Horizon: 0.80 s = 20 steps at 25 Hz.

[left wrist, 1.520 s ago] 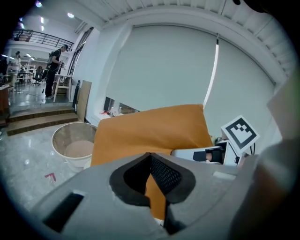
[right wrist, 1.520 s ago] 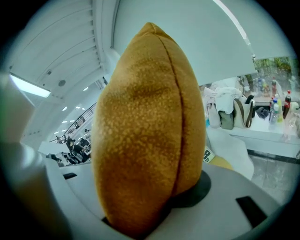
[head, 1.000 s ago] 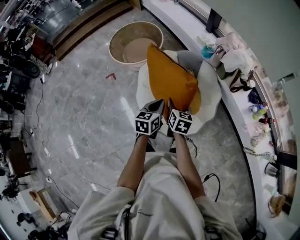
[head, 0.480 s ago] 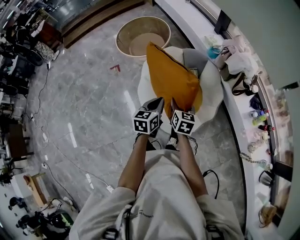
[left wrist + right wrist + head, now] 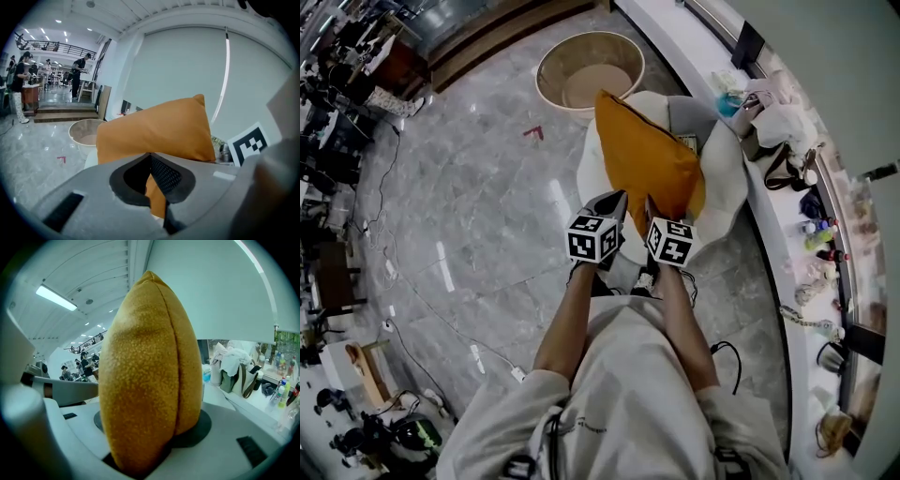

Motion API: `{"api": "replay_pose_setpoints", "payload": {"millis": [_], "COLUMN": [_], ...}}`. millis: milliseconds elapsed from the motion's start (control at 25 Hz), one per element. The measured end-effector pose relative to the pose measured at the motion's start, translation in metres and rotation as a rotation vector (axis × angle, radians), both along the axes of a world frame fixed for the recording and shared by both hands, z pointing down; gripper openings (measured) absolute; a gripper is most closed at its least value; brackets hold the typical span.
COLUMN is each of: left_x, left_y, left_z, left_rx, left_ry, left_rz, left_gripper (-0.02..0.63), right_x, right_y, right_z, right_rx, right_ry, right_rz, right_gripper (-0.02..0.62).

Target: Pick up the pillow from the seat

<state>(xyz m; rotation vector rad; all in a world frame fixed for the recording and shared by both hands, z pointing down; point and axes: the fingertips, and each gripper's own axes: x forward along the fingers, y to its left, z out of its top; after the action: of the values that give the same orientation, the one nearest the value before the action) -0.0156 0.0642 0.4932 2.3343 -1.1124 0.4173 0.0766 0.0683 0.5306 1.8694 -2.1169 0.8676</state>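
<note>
Grey marble floor, head view: noted orange pillow [image 5: 649, 169] up on edge over white seat [image 5: 727, 178], round tub [image 5: 589, 80] at its 11 o'clock. Found left gripper [image 5: 614, 202] and right gripper [image 5: 649, 208] side by side at pillow's 6 o'clock end. Left gripper view: pinching a fold of pillow fabric, bulk of pillow at 12 o'clock. Right gripper view: clamped on pillow's seamed edge at centre; bags [image 5: 239, 376] at 3 o'clock.
</note>
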Motion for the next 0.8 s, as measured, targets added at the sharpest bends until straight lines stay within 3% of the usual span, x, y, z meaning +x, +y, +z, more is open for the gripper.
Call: {"api": "replay_pose_setpoints", "payload": {"millis": [480, 800], "left_x": [0.007, -0.005], "left_y": [0.009, 0.011], "left_z": [0.013, 0.018], "left_rx": [-0.022, -0.025], "left_ry": [-0.042, -0.051], "left_rz": [0.041, 0.018], "left_gripper": [0.009, 0.009], "right_x": [0.02, 0.015], "right_y": [-0.008, -0.012], "right_z": [-0.004, -0.009], "right_rx": [0.021, 0.046], "right_ry": [0.022, 0.034], "right_rz": [0.041, 0.057], "right_gripper": [0.224, 0.224]}}
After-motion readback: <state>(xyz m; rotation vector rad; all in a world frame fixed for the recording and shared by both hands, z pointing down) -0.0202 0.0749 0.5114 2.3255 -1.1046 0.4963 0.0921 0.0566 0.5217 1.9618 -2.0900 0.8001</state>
